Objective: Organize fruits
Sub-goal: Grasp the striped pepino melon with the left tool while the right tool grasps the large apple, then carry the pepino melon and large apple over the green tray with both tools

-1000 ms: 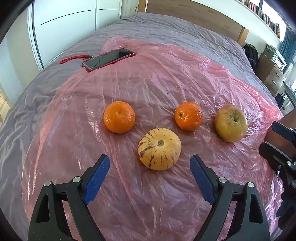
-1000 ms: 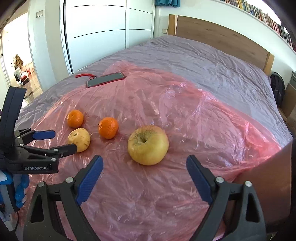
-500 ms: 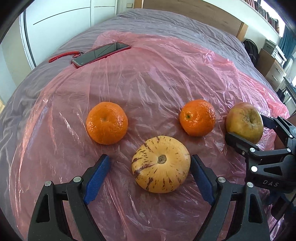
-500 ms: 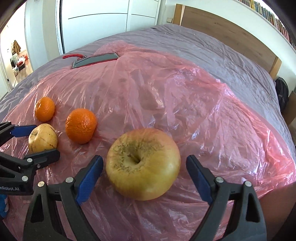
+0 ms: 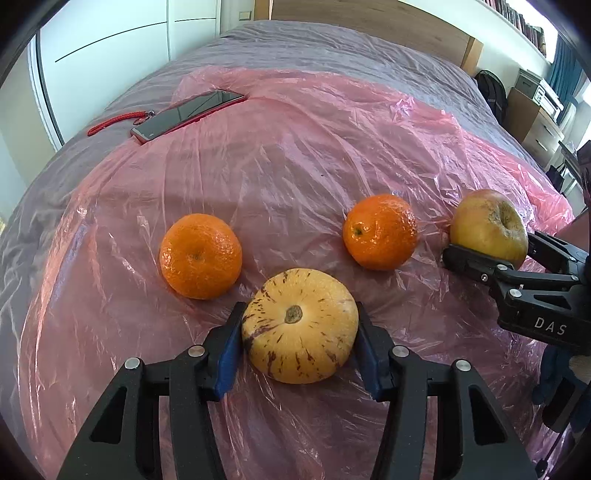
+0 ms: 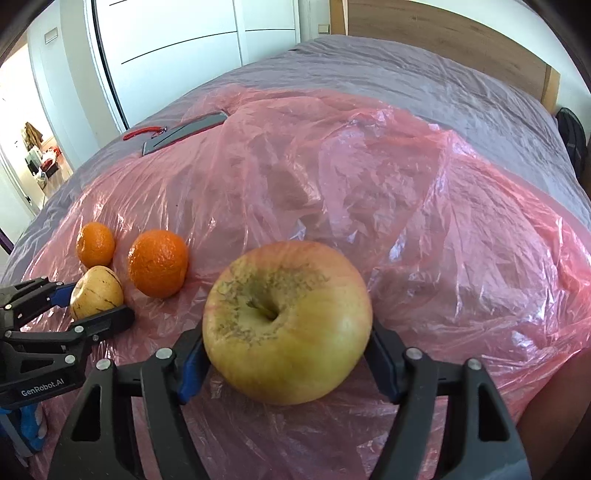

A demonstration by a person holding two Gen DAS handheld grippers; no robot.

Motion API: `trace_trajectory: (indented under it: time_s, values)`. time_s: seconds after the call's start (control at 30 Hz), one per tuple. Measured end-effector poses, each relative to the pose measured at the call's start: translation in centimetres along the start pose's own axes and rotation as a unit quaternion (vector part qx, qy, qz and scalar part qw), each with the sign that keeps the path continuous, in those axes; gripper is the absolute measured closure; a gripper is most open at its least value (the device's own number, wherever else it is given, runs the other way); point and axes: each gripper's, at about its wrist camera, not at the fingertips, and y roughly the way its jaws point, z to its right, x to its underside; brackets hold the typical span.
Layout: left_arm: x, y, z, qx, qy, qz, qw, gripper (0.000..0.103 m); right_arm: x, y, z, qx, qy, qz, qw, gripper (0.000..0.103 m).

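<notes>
My left gripper (image 5: 300, 343) is shut on a yellow melon with purple streaks (image 5: 300, 325), which rests on the pink plastic sheet (image 5: 295, 155). My right gripper (image 6: 286, 350) is shut on a yellow-green apple (image 6: 286, 321), also low on the sheet. Two mandarins lie behind the melon, one to the left (image 5: 200, 255) and one to the right (image 5: 380, 231). In the left wrist view the apple (image 5: 489, 223) sits in the right gripper at the far right. In the right wrist view the melon (image 6: 96, 296) sits in the left gripper at the far left.
A dark phone with a red case (image 5: 188, 115) and a red cord (image 5: 116, 122) lie at the sheet's far left edge on the grey bedcover (image 5: 332, 48). A wooden headboard (image 5: 369, 18) and white wardrobe doors (image 6: 184, 48) stand behind.
Both grippers moved forward around their fruits and closed: the left on the melon, the right on the apple. The mandarins have not moved.
</notes>
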Motion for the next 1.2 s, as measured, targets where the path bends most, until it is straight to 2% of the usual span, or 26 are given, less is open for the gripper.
trace_trajectory:
  time_s: [0.2,0.5,0.83,1.03,1.2]
  values:
    - [-0.4,-1.9,0.1,0.004,0.001,0.01,0.9999,0.055,0.2,-2.3,0.1,-0.01,0.02,0.007,1.0,0.03]
    - [0.4,-7.2,0.6,0.018,0.006,0.032,0.9993,0.055,2.2,-8.7,-1.7,-0.042,0.045,0.024,0.998,0.03]
    - [4.5,-13.5,1.6,0.051,0.012,0.041,0.9978,0.055,9.0,-16.9,-4.3,-0.069,0.073,0.021,0.995,0.03]
    - [7.3,-16.8,4.3,0.083,0.029,0.04,0.9953,0.055,13.7,-21.2,-4.1,-0.068,0.092,0.021,0.993,0.03]
    - [9.1,-19.1,7.8,0.112,0.051,0.036,0.9917,0.055,17.1,-24.6,-2.4,-0.053,0.112,0.036,0.992,0.03]
